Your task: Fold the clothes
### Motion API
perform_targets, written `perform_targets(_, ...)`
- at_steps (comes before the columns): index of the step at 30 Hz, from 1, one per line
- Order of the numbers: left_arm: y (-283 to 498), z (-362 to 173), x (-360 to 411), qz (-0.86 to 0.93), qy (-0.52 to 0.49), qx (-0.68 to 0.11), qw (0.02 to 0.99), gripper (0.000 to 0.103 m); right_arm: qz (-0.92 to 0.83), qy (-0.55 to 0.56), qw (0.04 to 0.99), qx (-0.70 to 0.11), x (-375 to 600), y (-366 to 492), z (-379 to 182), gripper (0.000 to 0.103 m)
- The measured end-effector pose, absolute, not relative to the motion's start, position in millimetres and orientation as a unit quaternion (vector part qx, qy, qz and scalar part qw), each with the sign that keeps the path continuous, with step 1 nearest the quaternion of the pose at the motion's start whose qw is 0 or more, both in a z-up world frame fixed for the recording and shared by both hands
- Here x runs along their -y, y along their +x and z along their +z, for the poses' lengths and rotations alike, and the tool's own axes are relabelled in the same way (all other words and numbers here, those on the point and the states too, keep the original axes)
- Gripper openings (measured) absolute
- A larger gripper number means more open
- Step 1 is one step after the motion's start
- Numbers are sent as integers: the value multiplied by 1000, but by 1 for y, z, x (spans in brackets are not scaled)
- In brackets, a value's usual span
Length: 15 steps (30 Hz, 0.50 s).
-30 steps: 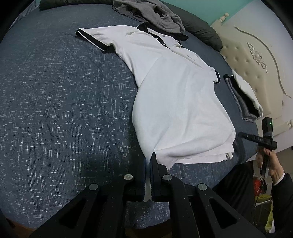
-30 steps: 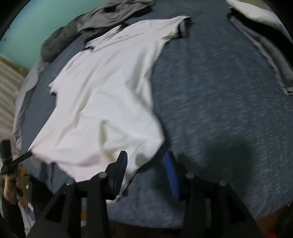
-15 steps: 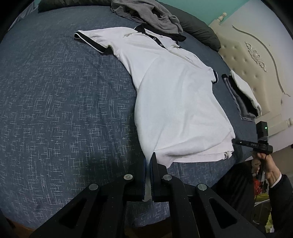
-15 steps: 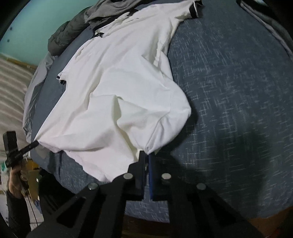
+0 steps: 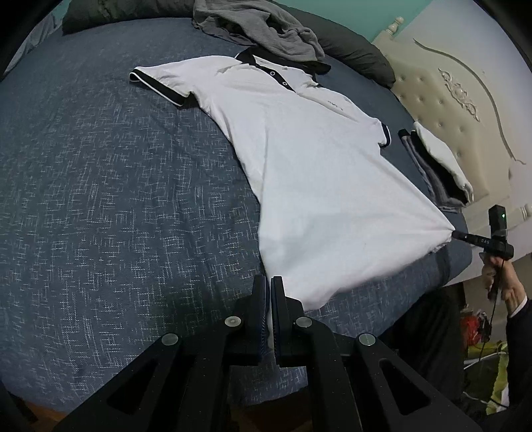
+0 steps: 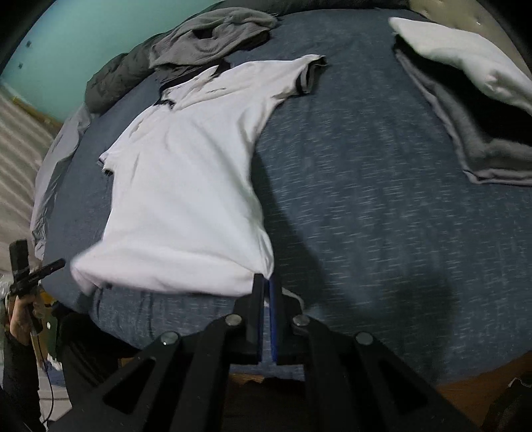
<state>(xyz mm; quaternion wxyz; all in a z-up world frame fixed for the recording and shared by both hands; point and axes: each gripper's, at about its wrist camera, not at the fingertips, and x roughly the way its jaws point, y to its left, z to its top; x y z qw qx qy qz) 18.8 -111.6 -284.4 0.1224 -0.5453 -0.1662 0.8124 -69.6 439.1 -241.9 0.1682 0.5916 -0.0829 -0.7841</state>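
A white polo shirt (image 5: 319,172) with black collar and sleeve trims lies face up on the blue-grey bed (image 5: 116,199). My left gripper (image 5: 268,280) is shut on one corner of its bottom hem. My right gripper (image 6: 266,279) is shut on the other hem corner, with the white polo shirt (image 6: 186,172) stretching away from it. The hem is pulled out between the two and lifted a little off the bed. In the left wrist view the right gripper (image 5: 455,235) shows at the far hem corner; in the right wrist view the left gripper (image 6: 61,263) shows at the left.
A folded stack of grey, black and white clothes (image 5: 439,166) (image 6: 465,83) lies by the cream headboard (image 5: 449,83). A crumpled grey garment (image 5: 259,30) (image 6: 206,36) and a dark pillow (image 5: 349,50) lie beyond the collar. The bed edge (image 6: 365,372) runs just below the grippers.
My right gripper closed on the hem corner, then rose and pulled it sideways, which drew the slack hem out straight. The left gripper kept its hold and its place.
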Motion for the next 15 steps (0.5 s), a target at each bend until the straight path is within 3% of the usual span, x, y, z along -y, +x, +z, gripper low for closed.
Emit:
perform_targets(7,22,-297,90,794,-568,153,154,4,-781,596,163,94,-437,-76,-274,3)
perform_targets(10,28,-302,80,787,-578,140,164,9,-779,598,165,94,-443,-78,-281,5)
perform_targets(11,30,-304,79,784,-582,137,166,12,-782,595,162,87,-445,-77,-279,13)
perform_targets(12,31,-308,76,780,-588,133,168,22,-786,590,165,83,-448,-75,-277,28)
perform_targets(13,32,-312,74,776,-594,128,170,30,-786,587,177,84,-450,-73,-276,37)
perform_targets(14,33,-316,73,773,-599,123,171,31,-784,585,188,84,-452,-70,-275,46)
perform_targets(15,34,-320,70,769,-604,119,172,31,-781,587,198,78,-452,-68,-275,46)
